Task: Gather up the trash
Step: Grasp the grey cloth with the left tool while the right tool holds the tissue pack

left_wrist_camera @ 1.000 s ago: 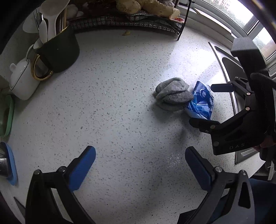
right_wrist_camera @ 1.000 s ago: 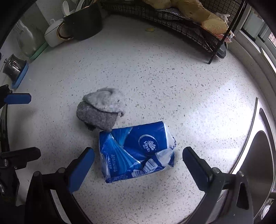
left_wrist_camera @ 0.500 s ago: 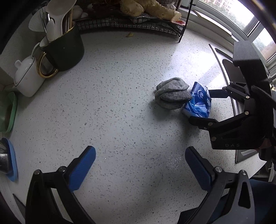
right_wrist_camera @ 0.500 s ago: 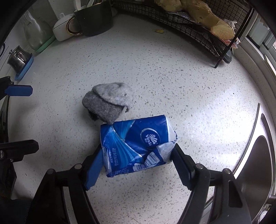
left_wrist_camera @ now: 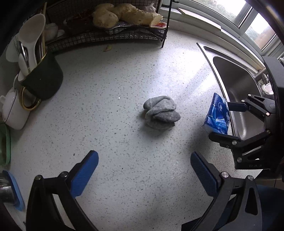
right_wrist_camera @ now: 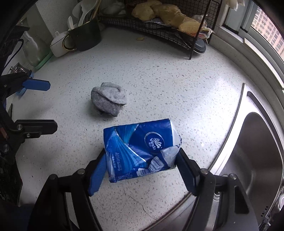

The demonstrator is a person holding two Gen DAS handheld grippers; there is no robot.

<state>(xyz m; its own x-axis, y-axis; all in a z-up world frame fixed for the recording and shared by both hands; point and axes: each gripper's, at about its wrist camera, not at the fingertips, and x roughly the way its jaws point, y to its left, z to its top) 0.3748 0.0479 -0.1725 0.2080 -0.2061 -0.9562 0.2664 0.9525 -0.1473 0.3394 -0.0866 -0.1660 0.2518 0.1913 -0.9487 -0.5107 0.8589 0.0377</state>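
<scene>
**Jaws status: right closed on tissue pack, left spread wide**

Left wrist view: jaws of the left gripper (left_wrist_camera: 144,170) stand wide apart with nothing between them, above bare speckled desk (left_wrist_camera: 106,124). A crumpled grey cloth (left_wrist_camera: 161,113) lies on the desk ahead of the jaws, apart from them. To the right, the right gripper (left_wrist_camera: 224,122) holds the blue tissue pack (left_wrist_camera: 216,114) just beside the rim of the steel sink (left_wrist_camera: 236,83). A dark utensil pot (left_wrist_camera: 43,80) and a white teapot (left_wrist_camera: 14,111) stand at the far left. A wire rack (left_wrist_camera: 110,35) at the back carries bread loaves (left_wrist_camera: 124,15).

Right wrist view: jaws of the right gripper (right_wrist_camera: 142,170) are closed partway, both blue pads touching the sides of the blue tissue pack (right_wrist_camera: 140,149), which is gripped between them. Whether the pack is lifted or touching the desk (right_wrist_camera: 168,85) cannot be told. The grey cloth (right_wrist_camera: 108,101) lies beyond the pack, near but not touching it. The sink (right_wrist_camera: 255,154) fills the right side. The left gripper (right_wrist_camera: 39,106) shows at the left edge, jaws apart.
</scene>
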